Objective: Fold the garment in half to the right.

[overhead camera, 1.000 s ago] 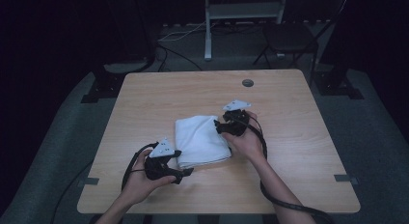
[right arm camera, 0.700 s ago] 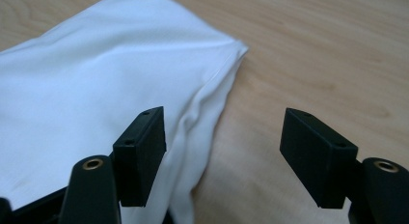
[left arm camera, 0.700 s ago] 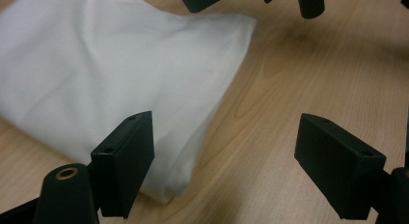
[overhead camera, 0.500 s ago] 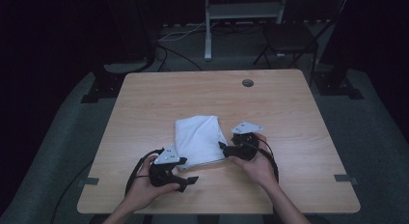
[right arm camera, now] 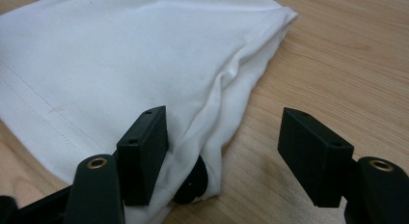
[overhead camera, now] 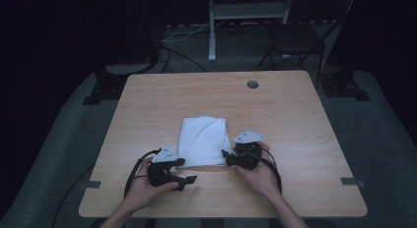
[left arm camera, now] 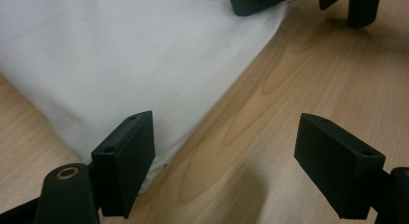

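Note:
A folded white cloth (overhead camera: 204,139) lies in the middle of the wooden table (overhead camera: 295,115). My left gripper (overhead camera: 187,170) rests at the cloth's near left corner. Its jaws are open (left arm camera: 231,171): one sits at the hem of the cloth (left arm camera: 120,50), the other over bare wood. My right gripper (overhead camera: 226,158) is at the near right corner, pointing left. Its jaws (right arm camera: 226,151) have just been closing a little but stand open. The folded edge of the cloth (right arm camera: 120,55) lies between them, and the pads do not press on it.
A round cable hole (overhead camera: 253,84) sits near the table's far edge. Tape marks (overhead camera: 348,181) stick to the near corners. Behind the table stand a dark chair (overhead camera: 295,39) and a metal stand leg (overhead camera: 212,26), with cables on the floor.
My right gripper moved from the cloth's far right corner along its right edge to the near right corner. The left gripper stayed near the near left corner.

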Motion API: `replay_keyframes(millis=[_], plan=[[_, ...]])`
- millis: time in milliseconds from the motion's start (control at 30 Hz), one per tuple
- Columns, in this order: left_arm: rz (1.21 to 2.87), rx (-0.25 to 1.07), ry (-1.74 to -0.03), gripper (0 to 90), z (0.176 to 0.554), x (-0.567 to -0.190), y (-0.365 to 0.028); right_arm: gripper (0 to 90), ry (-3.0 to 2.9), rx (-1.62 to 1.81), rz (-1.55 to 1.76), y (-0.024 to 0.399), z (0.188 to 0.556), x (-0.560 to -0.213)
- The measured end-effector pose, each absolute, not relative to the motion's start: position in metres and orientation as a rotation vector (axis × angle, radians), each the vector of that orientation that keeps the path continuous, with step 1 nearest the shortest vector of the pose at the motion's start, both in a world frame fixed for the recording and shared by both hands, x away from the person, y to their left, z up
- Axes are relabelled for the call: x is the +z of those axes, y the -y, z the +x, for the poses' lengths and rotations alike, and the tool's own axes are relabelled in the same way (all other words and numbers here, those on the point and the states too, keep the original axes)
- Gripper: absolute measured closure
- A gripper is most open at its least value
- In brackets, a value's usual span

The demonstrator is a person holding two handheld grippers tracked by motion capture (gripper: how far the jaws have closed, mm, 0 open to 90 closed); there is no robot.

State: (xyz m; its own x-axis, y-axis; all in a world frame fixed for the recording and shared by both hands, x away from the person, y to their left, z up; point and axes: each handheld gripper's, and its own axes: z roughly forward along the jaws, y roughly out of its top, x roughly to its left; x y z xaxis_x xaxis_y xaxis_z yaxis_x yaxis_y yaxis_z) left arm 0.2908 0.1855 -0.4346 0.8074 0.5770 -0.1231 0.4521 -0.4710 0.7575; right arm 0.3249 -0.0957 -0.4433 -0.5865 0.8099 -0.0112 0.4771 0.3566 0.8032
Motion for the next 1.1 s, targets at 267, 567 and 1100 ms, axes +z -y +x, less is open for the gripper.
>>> replay_keyframes(millis=[267,567,1100], plan=[[2.096,0.13,-0.774,21.9,0.298,-0.428,-0.188,34.4,-2.221,1.087,1.108,0.094,0.325,-0.442],[1.988,0.154,-0.81,21.8,0.32,-0.415,-0.192,34.5,-2.22,1.081,1.112,0.095,0.327,-0.443],[1.915,0.12,-0.979,21.8,0.416,-0.42,-0.163,34.4,-2.211,1.058,1.096,0.091,0.324,-0.442]])
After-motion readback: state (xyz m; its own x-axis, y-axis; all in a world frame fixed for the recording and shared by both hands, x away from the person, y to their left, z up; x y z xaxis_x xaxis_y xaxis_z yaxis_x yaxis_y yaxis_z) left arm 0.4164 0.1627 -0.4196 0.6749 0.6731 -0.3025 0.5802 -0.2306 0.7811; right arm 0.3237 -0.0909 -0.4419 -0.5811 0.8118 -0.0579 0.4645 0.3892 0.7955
